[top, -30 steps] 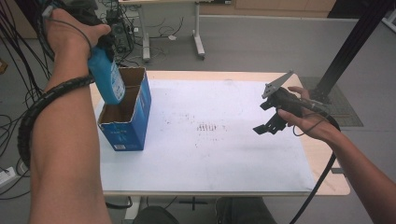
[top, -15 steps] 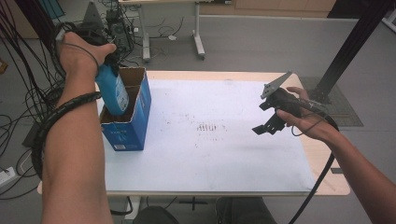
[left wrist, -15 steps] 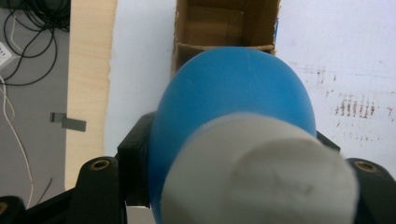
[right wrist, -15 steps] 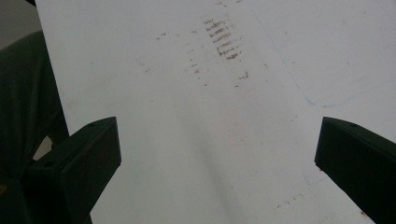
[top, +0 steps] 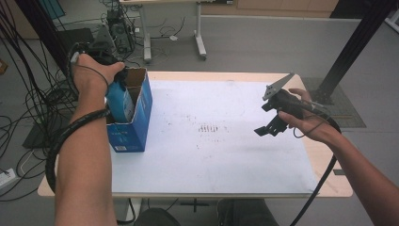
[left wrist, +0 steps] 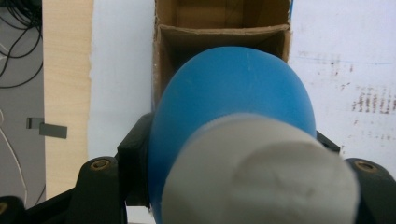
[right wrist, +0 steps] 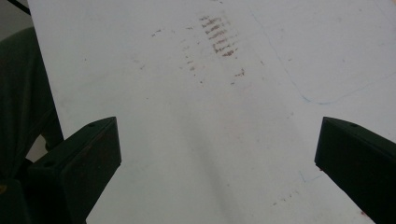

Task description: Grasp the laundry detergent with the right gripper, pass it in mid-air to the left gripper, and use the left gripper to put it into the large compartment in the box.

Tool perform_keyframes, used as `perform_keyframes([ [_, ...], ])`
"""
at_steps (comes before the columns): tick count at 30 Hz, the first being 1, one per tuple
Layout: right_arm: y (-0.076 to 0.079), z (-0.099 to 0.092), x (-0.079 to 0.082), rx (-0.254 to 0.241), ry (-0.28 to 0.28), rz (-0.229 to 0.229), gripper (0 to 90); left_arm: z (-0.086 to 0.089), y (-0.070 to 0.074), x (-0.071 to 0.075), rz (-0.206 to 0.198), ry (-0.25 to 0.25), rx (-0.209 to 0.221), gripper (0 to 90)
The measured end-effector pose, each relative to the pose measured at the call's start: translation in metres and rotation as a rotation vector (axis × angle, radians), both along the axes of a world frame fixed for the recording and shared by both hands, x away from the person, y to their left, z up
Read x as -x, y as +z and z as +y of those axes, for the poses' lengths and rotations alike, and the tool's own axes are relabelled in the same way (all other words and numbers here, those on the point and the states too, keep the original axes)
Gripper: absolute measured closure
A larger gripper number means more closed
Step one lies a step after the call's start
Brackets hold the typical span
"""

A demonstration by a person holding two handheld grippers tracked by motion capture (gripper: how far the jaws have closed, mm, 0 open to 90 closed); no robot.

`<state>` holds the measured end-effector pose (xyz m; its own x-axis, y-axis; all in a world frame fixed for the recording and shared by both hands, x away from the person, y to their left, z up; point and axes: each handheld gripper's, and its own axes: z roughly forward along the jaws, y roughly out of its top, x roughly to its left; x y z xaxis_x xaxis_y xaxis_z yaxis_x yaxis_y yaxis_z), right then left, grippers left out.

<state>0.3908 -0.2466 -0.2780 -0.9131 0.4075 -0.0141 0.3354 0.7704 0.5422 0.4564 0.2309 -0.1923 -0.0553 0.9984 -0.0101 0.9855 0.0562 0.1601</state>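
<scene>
At the left, the left gripper (top: pixel 118 87) pinches a blue bottle (top: pixel 120 101) with a white cap (left wrist: pixel 261 172), its jaws pressed against the bottle's sides just below the cap. The bottle hangs beneath the claw, partly sunk into an open blue cardboard box (top: pixel 134 125) that stands on the white table sheet (top: pixel 211 155). In the left gripper view, the bottle's rounded body points straight away from the claw into the box's brown interior. Its long axis runs close to upright, cap toward the claw and base down inside the box.

The likely risk: the box looks barely wider than the bottle, so a slightly off-centre descent could catch the base on the cardboard rim or an inner flap, tipping or shoving the unsteadied box. Letting go too high could make the bottle drop and lean.

At the right, the right gripper (top: pixel 272 126) hovers above the sheet, well apart from the box, jaws spread wide with nothing between them.
</scene>
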Motion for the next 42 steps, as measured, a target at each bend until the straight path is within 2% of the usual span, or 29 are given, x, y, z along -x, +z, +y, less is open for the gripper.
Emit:
perform_keyframes([
  [6,-0.003,-0.001,-0.001,0.005,-0.003,0.005,0.4,-0.001,-0.018,0.002,-0.010,-0.007,0.009,36.9],
  [14,-0.009,0.000,0.000,0.019,-0.002,0.009,0.4,-0.002,-0.041,0.003,-0.015,-0.026,-0.001,36.9],
  [30,-0.011,0.001,-0.001,0.024,-0.004,0.009,0.4,-0.003,-0.068,0.004,-0.023,-0.045,-0.013,36.9],
  [34,-0.012,0.002,-0.001,0.031,-0.004,0.010,0.4,-0.003,-0.075,0.003,-0.017,-0.050,-0.009,36.9],
  [38,-0.012,0.000,-0.002,0.039,-0.007,0.012,0.4,-0.003,-0.082,0.003,0.007,-0.058,-0.008,36.8],
  [40,-0.012,0.000,-0.002,0.040,-0.010,0.013,0.4,-0.003,-0.084,0.003,-0.007,-0.060,-0.012,36.8],
  [42,-0.012,-0.001,-0.002,0.042,-0.011,0.013,0.4,-0.003,-0.085,0.002,0.000,-0.059,-0.008,36.8],
])
